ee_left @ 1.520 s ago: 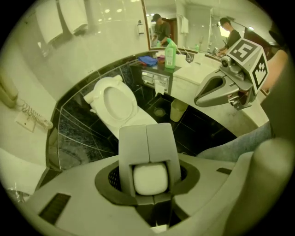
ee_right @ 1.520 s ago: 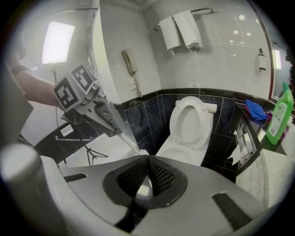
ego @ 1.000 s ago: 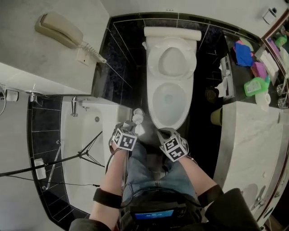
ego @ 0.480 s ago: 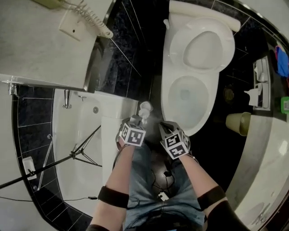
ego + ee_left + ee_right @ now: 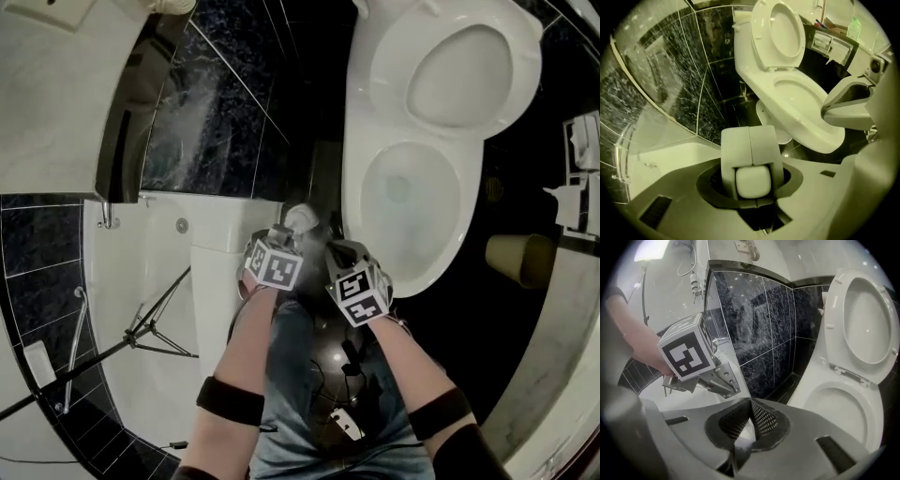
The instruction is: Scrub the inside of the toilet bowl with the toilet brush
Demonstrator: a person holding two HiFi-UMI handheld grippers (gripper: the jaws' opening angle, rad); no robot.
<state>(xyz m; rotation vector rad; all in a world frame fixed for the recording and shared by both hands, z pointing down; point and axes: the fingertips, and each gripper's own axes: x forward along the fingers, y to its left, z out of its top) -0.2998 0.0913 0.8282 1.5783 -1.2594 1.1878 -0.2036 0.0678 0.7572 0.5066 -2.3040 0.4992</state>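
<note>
Currently, the toilet brush is sitting between the jaws of the left tongs. The jaws are pressing on its white, square-sided handle from both sides. The handle's rounded end cap is facing back toward the camera and the rest is running away from it, so the bristle end is staying out of sight.

From the head view, the left tongs are pointing steeply down into the gap between the bathtub and the toilet bowl. That is putting the brush outside the bowl, near its front left. A pale rounded piece is showing just past the tips; whether it belongs to the brush or to a stand I cannot tell.

The right tongs are hovering just beside the left ones, near the bowl's front rim. In their own view the right tongs are showing meshed pads meeting in a point, with nothing between them.

The seat and lid are standing up, leaving the bowl open. Black marbled tiles are lining the wall behind, and the thin legs of a stand are resting in the tub. A tan bin is sitting on the dark floor on the toilet's far side. The person's forearms, each wearing a black band, are reaching forward over jeans.
</note>
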